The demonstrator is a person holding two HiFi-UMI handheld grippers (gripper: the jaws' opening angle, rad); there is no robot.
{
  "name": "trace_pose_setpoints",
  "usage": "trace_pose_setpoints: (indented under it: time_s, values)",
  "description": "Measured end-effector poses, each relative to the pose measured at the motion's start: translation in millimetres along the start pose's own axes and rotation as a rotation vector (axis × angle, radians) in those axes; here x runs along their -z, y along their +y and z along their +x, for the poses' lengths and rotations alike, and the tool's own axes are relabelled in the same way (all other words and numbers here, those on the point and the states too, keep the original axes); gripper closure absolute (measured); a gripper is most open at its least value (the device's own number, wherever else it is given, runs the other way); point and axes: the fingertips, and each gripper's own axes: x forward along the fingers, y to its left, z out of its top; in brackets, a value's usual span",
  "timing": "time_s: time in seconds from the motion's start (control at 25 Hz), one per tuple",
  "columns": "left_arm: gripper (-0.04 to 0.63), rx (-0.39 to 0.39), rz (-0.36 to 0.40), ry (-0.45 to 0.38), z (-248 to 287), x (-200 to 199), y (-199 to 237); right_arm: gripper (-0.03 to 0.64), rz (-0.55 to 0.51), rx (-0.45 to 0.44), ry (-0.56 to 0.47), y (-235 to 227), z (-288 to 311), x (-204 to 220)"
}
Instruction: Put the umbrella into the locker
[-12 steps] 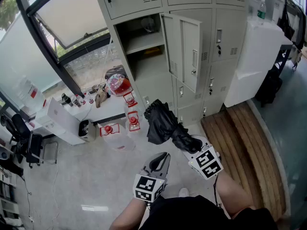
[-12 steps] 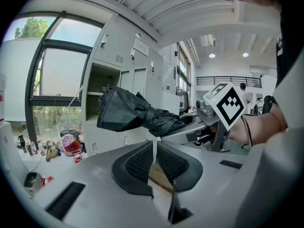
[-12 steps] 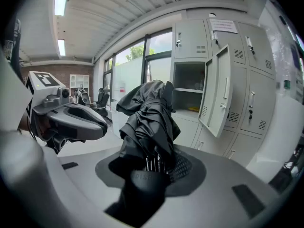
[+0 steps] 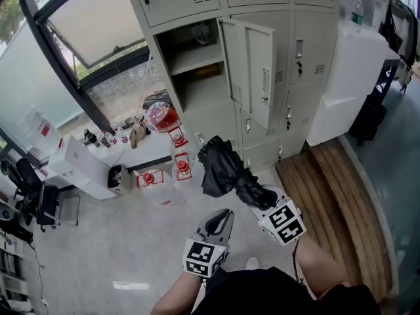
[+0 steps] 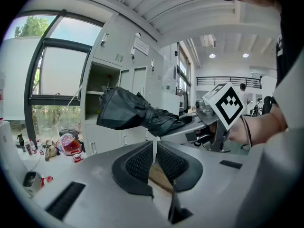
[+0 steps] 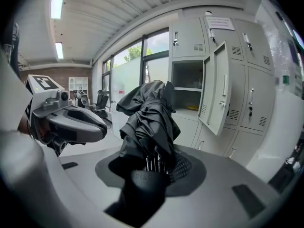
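My right gripper (image 4: 254,194) is shut on a folded black umbrella (image 4: 220,168), which sticks out ahead of the jaws toward the lockers. In the right gripper view the umbrella (image 6: 148,122) fills the space between the jaws, its handle end nearest the camera. The grey locker (image 4: 197,64) stands with its door (image 4: 252,67) swung open, showing a shelf and bare compartments; it also shows as the open locker (image 6: 187,96) beyond the umbrella. My left gripper (image 4: 220,223) hangs lower and to the left, its jaws together on nothing. In the left gripper view the umbrella (image 5: 133,110) passes in front of the shut left gripper (image 5: 156,151).
A low white table (image 4: 141,153) left of the lockers carries red toys (image 4: 164,117), bottles and small items. A white box (image 4: 88,169) sits on the floor beside it. A white cabinet (image 4: 351,77) stands right of the lockers, with a wooden platform (image 4: 335,195) below it.
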Motion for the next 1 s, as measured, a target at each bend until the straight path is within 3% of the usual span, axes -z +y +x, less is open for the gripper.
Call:
trace_pose_setpoints:
  time_s: [1.0]
  values:
    - [0.566,-0.002,-0.016,0.005,-10,-5,65,0.390,0.017,0.009,0.021,10,52,-31]
